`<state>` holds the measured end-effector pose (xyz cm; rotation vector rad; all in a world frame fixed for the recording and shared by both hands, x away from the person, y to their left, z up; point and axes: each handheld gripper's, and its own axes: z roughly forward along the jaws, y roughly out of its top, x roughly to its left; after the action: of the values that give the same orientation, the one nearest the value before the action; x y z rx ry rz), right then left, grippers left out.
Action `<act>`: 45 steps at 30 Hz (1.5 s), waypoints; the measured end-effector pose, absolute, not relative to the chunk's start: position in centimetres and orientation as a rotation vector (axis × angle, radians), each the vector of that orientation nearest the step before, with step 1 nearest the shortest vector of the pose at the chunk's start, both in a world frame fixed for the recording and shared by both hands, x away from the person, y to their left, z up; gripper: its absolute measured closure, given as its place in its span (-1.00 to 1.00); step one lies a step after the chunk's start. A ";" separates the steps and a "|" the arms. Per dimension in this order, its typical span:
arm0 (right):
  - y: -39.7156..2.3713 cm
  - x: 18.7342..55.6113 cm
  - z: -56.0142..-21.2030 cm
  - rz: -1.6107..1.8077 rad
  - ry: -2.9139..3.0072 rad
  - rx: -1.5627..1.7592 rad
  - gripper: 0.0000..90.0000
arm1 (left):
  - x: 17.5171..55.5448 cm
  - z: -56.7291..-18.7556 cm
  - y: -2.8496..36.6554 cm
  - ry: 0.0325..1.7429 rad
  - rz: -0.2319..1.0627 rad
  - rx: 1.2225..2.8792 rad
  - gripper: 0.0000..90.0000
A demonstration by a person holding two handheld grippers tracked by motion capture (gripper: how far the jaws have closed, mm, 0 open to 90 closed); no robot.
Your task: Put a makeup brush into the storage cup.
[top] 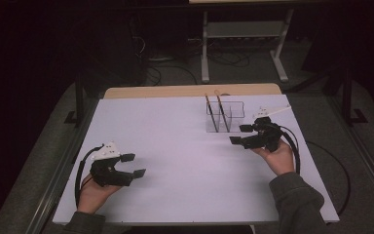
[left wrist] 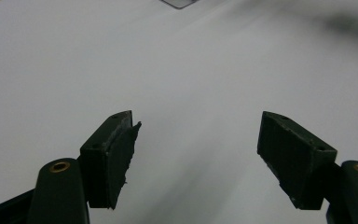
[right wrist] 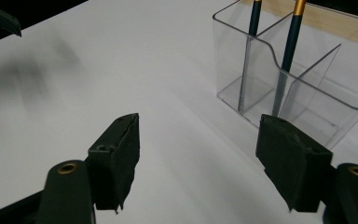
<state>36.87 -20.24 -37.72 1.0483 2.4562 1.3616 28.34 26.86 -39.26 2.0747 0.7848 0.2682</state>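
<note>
Clear divided holder (top: 225,116) standing toward the far right of the white table (top: 175,146), upright, its thin walls splitting it into compartments. Two dark pencils with gold ends standing in it, one (top: 209,113) to the left, the other (top: 221,112) just right of it, both leaning a little and rising above the rim. From the right gripper view: the holder (right wrist: 303,88) up close at the right, each pencil (right wrist: 254,18) (right wrist: 292,35) on its own side of a dividing wall.

Just right of the holder and slightly nearer, the right gripper (top: 241,134), held in a hand coming up from the near right edge, pointing left. Jaws apart, nothing between them, bare table beneath; near the holder's near right corner, not touching it. Same from its own camera (right wrist: 198,158): two black pads standing wide, the right one overlapping the holder's lower corner in the picture.

Well apart, at the near left of the table, the left gripper (top: 134,165), pointing right. Jaws spread wide, empty, over bare white surface (left wrist: 198,154). Black cable looping behind each hand.

Beyond the table's far edge: a strip of pale wood (top: 190,91), dark floor, cables, grey legs of another table (top: 204,48).
</note>
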 end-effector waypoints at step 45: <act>-21.3 31.7 -40.4 1.369 2.410 1.052 -0.47 | 27.9 -39.6 26.0 0.783 0.265 2.075 -0.48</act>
<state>31.67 -21.34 -40.44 1.0516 2.4098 1.3690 27.92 26.03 -39.60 2.0750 0.7832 0.2650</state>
